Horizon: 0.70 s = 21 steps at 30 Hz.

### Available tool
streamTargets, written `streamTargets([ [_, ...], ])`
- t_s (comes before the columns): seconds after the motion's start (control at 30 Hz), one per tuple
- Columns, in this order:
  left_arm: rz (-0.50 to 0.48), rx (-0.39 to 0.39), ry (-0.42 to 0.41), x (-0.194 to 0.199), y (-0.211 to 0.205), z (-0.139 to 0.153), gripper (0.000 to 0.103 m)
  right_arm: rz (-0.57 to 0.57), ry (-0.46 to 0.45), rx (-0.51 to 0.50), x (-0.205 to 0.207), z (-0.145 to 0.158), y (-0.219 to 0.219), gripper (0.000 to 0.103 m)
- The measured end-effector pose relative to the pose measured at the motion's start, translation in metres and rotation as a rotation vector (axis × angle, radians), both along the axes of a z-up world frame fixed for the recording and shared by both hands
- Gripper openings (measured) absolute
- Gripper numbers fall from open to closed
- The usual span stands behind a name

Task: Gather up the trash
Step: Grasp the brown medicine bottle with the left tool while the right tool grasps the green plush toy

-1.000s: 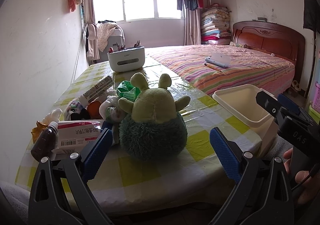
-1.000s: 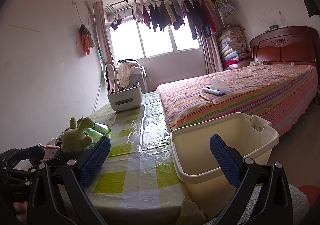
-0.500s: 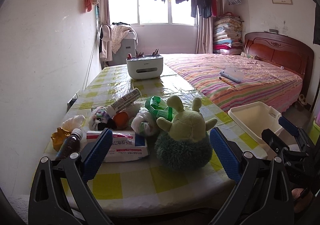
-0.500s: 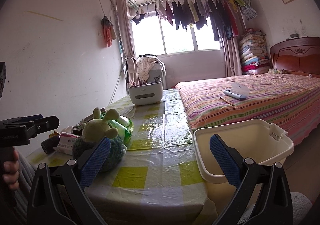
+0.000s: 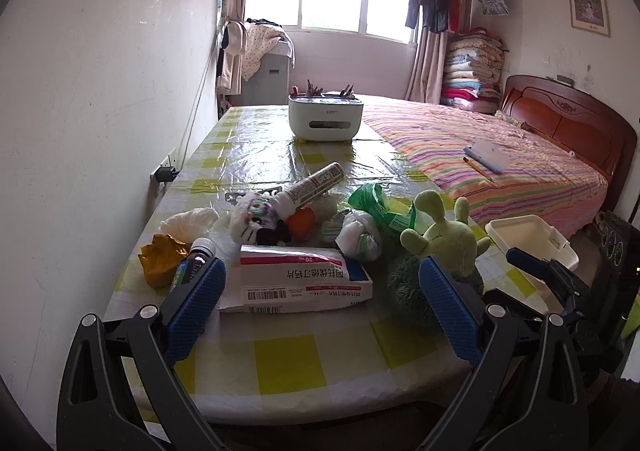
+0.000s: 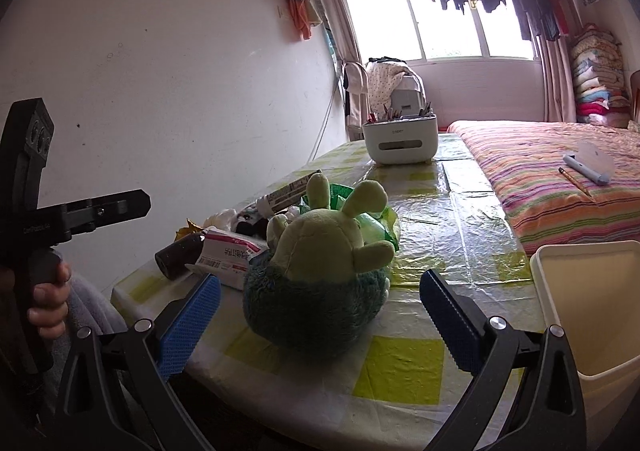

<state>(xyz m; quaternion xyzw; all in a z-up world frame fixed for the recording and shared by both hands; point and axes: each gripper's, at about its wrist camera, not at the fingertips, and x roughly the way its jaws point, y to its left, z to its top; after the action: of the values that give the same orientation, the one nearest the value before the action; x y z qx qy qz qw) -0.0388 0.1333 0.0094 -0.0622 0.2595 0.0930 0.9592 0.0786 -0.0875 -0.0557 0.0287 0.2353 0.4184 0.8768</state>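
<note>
Left wrist view: the left gripper (image 5: 322, 305), jaws spread and empty, hovers over the bare near edge of the yellow-checked plastic-covered table (image 5: 288, 365), now facing the flat white-and-red medicine box (image 5: 298, 279) rather than the plush. Right wrist view: the right gripper (image 6: 320, 325), likewise released, brackets the green plush toy (image 6: 320, 271) without touching it; the cream plastic bin (image 6: 592, 315), formerly centred, sits at the table's right edge.

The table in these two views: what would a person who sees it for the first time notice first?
Probably the green plush toy, upright near the table's front edge, between the open fingers of the right gripper. Behind it lies a heap of litter, with a white medicine box framed by the open left gripper. A cream bin waits at the table's right edge.
</note>
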Motion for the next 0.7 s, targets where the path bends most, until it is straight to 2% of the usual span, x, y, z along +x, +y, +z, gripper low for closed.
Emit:
streamTargets([
  [0.2, 0.055, -0.057, 0.001, -0.014, 0.028, -0.007, 0.096, 0.025, 0.106, -0.024, 0.03, -0.012, 0.024, 0.097],
  [0.4, 0.104, -0.117, 0.041, -0.021, 0.054, -0.015, 0.096, 0.063, 0.12, -0.101, 0.04, -0.016, 0.047, 0.097],
  [0.5, 0.13, -0.115, 0.11, -0.018, 0.065, -0.02, 0.096, 0.093, 0.105, -0.142, 0.038, -0.016, 0.053, 0.096],
  [0.7, 0.126, -0.083, 0.276, 0.007, 0.097, -0.029, 0.096, 0.11, 0.089, -0.143, 0.039, -0.013, 0.047, 0.081],
])
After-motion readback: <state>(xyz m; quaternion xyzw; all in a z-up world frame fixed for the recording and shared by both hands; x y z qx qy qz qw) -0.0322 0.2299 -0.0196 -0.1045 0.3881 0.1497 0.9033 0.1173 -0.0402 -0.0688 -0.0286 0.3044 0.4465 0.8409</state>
